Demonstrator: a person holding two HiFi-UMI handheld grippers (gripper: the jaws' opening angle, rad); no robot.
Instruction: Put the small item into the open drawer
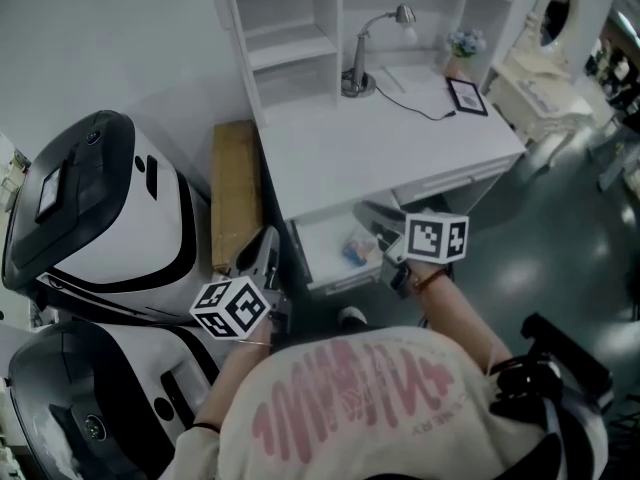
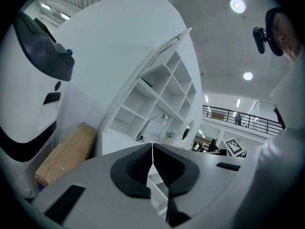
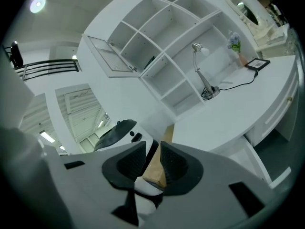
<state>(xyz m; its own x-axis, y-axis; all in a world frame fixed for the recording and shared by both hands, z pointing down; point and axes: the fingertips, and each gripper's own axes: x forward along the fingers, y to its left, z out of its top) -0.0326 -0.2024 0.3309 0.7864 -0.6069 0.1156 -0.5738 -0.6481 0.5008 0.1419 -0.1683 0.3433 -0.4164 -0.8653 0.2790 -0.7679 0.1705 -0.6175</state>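
The white desk (image 1: 380, 138) has its drawer (image 1: 318, 256) pulled open at the front. A small blue and orange item (image 1: 356, 248) lies inside it. My right gripper (image 1: 378, 223) hovers just right of the item, over the drawer. In the right gripper view its jaws (image 3: 153, 149) stand a narrow gap apart with nothing between them. My left gripper (image 1: 268, 243) is held left of the drawer, near the desk's corner. Its black pads (image 2: 143, 163) meet, empty, in the left gripper view.
A desk lamp (image 1: 365, 53), a framed picture (image 1: 467, 96) and a small flower pot (image 1: 465, 43) stand on the desk under white shelves. A cardboard box (image 1: 235, 193) leans left of the desk. Large white and black machines (image 1: 100, 208) fill the left side.
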